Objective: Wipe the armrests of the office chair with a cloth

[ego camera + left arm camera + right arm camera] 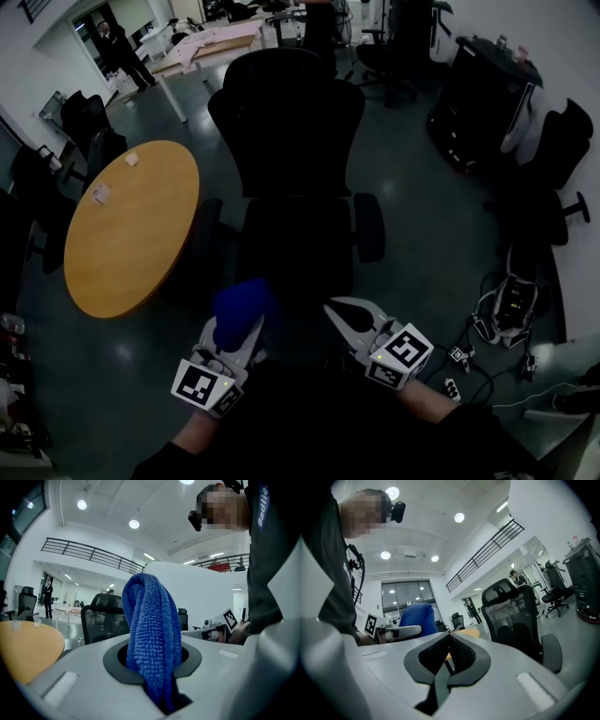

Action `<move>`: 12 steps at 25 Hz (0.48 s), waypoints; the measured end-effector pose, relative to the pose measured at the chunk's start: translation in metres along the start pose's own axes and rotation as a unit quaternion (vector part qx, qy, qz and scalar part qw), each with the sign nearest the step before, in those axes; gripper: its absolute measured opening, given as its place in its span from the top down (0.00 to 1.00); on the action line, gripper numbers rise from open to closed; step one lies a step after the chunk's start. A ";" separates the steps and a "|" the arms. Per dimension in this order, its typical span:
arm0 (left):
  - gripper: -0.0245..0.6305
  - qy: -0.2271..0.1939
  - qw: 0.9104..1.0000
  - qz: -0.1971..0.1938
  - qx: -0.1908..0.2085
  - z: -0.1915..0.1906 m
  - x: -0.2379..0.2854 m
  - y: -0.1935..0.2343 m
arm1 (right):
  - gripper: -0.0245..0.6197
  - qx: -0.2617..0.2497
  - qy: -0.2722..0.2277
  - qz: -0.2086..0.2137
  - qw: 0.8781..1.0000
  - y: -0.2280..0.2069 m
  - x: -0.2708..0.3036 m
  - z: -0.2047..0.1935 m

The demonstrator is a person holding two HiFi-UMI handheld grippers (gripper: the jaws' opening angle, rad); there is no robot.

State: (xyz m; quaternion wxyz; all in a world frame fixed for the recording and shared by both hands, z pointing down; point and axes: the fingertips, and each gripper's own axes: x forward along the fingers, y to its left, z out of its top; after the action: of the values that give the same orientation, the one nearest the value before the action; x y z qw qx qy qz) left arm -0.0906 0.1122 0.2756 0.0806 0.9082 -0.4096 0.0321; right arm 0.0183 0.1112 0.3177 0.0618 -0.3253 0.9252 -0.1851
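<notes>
A black office chair (pixel 291 141) faces me in the head view, with its left armrest (pixel 206 230) and right armrest (pixel 369 225) on either side of the seat. My left gripper (pixel 242 328) is held near my body, short of the seat's front edge, and is shut on a blue cloth (pixel 240 307) that bunches up out of the jaws (pixel 152 634). My right gripper (pixel 345 315) is beside it, shut with nothing between its pads (pixel 459 654). The chair back (pixel 511 616) shows ahead in the right gripper view.
A round wooden table (pixel 127 225) stands left of the chair, close to the left armrest. Other black chairs (pixel 553 159) and a dark cabinet (pixel 483 94) stand at the right. Cables and a device (pixel 502 309) lie on the floor at the right. A person (pixel 117 47) stands far back.
</notes>
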 end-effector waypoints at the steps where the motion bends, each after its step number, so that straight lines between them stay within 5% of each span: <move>1: 0.80 0.000 1.000 -0.001 0.001 0.000 0.002 0.000 | 0.95 0.002 0.000 0.001 1.000 -0.003 0.000 0.001; 12: 0.80 -0.012 1.000 -0.014 -0.009 -0.003 0.031 0.046 | 0.95 0.000 0.019 -0.018 1.000 -0.032 0.036 0.000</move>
State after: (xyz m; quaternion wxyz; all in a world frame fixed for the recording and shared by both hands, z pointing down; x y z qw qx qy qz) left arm -0.1048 0.0596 0.2881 0.0841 0.9134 -0.3978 0.0170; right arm 0.0086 0.0651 0.3303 0.0414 -0.3381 0.9203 -0.1925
